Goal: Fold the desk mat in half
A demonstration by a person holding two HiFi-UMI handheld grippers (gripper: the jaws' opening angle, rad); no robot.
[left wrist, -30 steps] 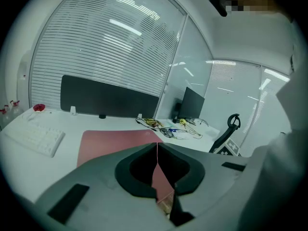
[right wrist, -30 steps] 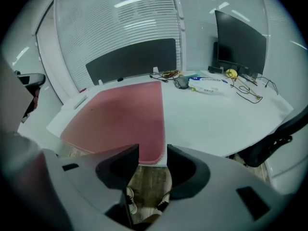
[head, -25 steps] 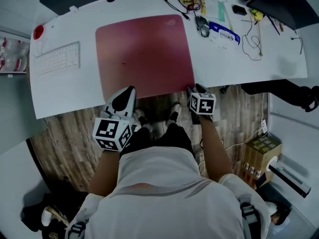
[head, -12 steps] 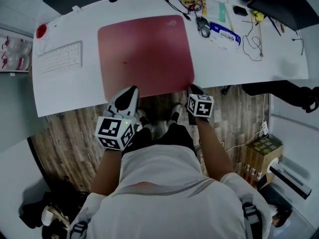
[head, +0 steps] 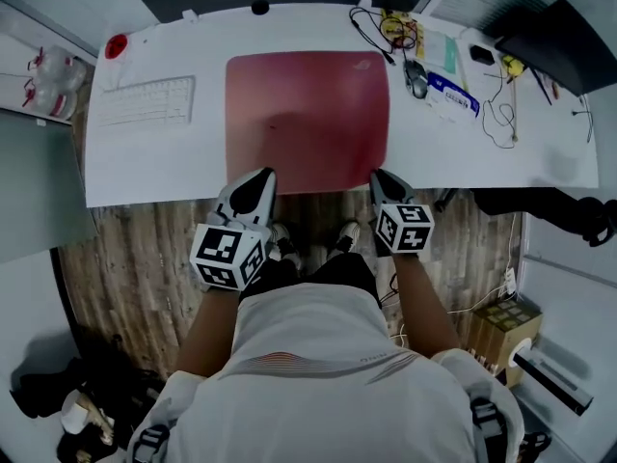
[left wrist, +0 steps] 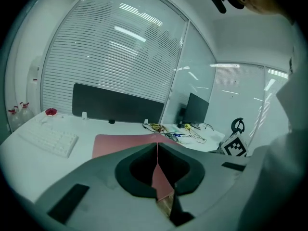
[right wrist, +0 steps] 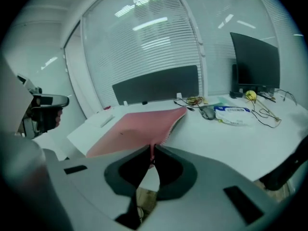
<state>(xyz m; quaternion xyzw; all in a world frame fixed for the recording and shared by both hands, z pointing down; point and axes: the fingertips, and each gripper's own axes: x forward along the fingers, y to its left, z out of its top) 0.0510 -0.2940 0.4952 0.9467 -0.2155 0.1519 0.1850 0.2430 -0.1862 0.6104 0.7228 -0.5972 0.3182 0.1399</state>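
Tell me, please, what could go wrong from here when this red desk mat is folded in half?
1. The right gripper is closing on only the very near corner of the desk mat, so the corner might slip out when lifted.
2. The mouse and cables lie close beside the mat's far right corner; the edge carried over could push them.

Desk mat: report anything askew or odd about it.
The desk mat is lifted along its right side, off the desk, its near corner between the closing jaws of the right gripper. Nothing else stands out.
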